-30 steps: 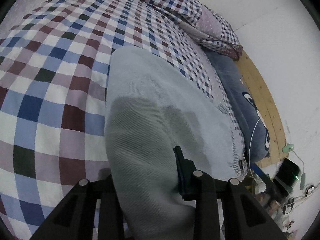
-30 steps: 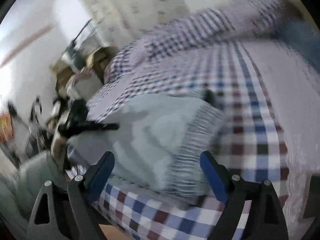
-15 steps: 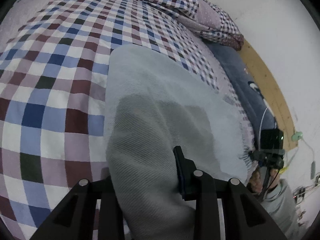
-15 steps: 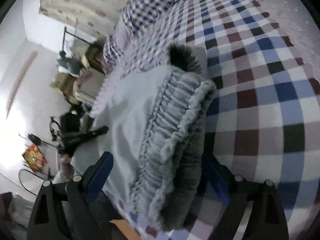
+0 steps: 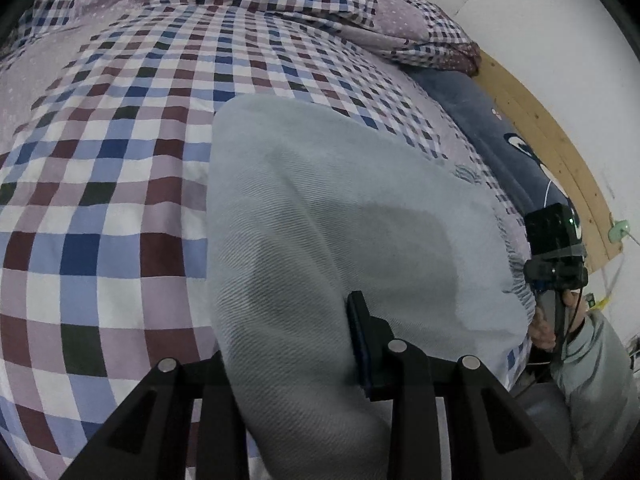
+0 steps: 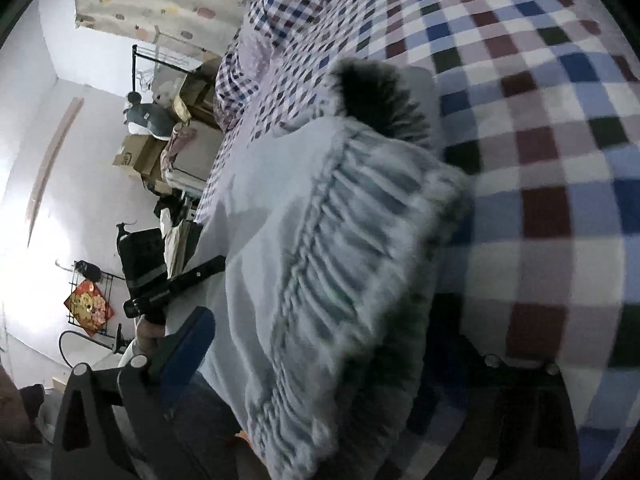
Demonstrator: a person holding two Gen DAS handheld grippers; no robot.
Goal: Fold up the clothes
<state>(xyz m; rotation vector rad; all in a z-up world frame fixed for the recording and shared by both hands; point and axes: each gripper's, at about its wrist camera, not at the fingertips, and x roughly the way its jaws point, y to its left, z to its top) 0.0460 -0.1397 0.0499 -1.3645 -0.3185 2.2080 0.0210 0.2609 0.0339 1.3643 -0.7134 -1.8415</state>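
Left jaws: left gripper [image 5: 292,344] clamps a fold of the pale grey garment [image 5: 340,216].
Right jaws: right gripper [image 6: 320,360] spread wide around the garment's ribbed hem [image 6: 344,264]; grip not clear.
Garment: lies on the checked bedspread [image 5: 100,208], near edge.
Far right: blue pillow [image 5: 496,136] by the wooden headboard [image 5: 552,140].

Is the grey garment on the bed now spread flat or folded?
Folded, at least once: the grey garment shows stacked layers at its ribbed hem, bunched between the right gripper's fingers. Whether folding is finished, cannot tell.
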